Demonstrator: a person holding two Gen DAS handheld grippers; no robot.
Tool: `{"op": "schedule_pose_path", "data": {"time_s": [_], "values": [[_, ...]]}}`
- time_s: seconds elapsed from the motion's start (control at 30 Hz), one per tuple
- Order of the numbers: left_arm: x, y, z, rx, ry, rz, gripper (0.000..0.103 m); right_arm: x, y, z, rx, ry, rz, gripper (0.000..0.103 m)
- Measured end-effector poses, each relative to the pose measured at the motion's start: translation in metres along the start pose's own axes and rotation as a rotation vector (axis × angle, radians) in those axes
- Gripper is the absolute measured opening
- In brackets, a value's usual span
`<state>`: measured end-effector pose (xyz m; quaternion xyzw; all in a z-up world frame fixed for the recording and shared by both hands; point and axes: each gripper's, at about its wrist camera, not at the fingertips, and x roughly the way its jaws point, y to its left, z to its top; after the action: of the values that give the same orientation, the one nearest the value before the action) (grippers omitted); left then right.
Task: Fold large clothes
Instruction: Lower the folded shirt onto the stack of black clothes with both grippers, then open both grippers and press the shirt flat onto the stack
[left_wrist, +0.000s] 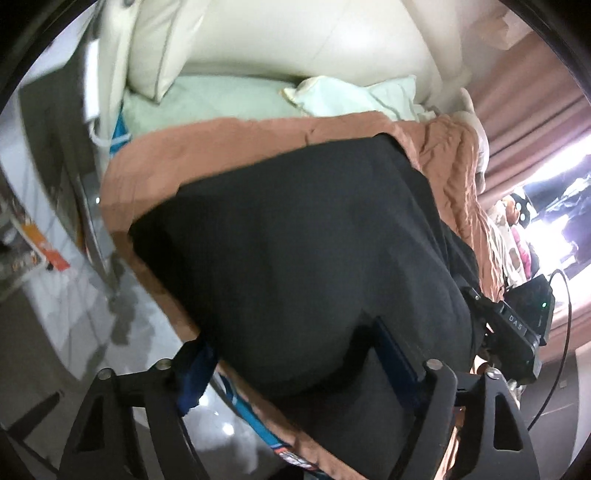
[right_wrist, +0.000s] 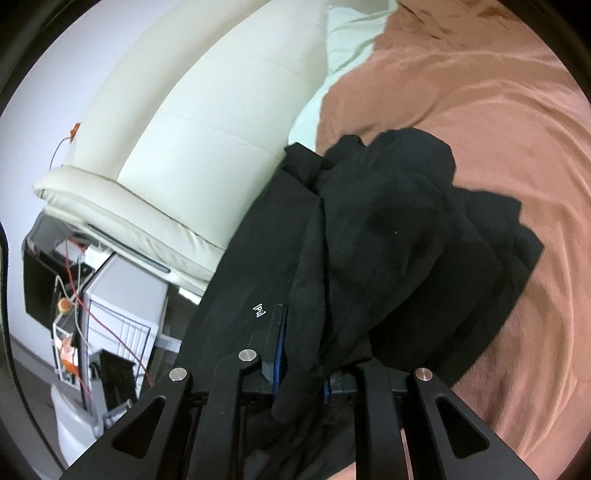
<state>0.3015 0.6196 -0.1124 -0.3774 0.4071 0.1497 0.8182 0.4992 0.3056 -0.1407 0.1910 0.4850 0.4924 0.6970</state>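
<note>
A large black garment (left_wrist: 288, 229) lies spread over the brown bedspread (left_wrist: 221, 144). My left gripper (left_wrist: 295, 354) has black cloth between its blue-padded fingers (left_wrist: 194, 373) and holds it up in front of the lens. In the right wrist view the same black garment (right_wrist: 399, 251) is bunched in folds on the bedspread (right_wrist: 498, 110), with a small white logo (right_wrist: 259, 310) near the left finger. My right gripper (right_wrist: 306, 354) is shut on a hanging fold of it. The right gripper's body (left_wrist: 524, 317) shows at the right edge of the left wrist view.
A cream padded headboard (right_wrist: 207, 122) and pale green pillows (left_wrist: 332, 96) lie at the bed's far end. A white bedside unit with red wires (right_wrist: 110, 295) stands beside the bed. Pink curtains (left_wrist: 535, 122) and a bright window are on the right. Tiled floor (left_wrist: 74, 288) is on the left.
</note>
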Motion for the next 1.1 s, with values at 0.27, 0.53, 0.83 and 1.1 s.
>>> {"op": "schedule_pose_path", "data": {"time_s": [0.27, 0.53, 0.83, 1.1], "values": [[0.009, -0.015, 0.029, 0.038, 0.012, 0.024, 0.069, 0.006, -0.006, 0.018, 0.02, -0.038, 0.0, 0.015], [0.01, 0.001, 0.027, 0.033, -0.014, 0.056, 0.068, 0.018, -0.031, 0.012, 0.054, -0.003, -0.048, 0.015], [-0.027, 0.025, 0.034, 0.044, -0.125, 0.19, 0.068, 0.019, -0.034, 0.007, 0.041, 0.04, -0.057, 0.016], [-0.013, 0.02, 0.037, 0.088, -0.144, 0.22, 0.059, 0.02, -0.037, 0.01, 0.019, 0.087, -0.046, 0.016]]}}
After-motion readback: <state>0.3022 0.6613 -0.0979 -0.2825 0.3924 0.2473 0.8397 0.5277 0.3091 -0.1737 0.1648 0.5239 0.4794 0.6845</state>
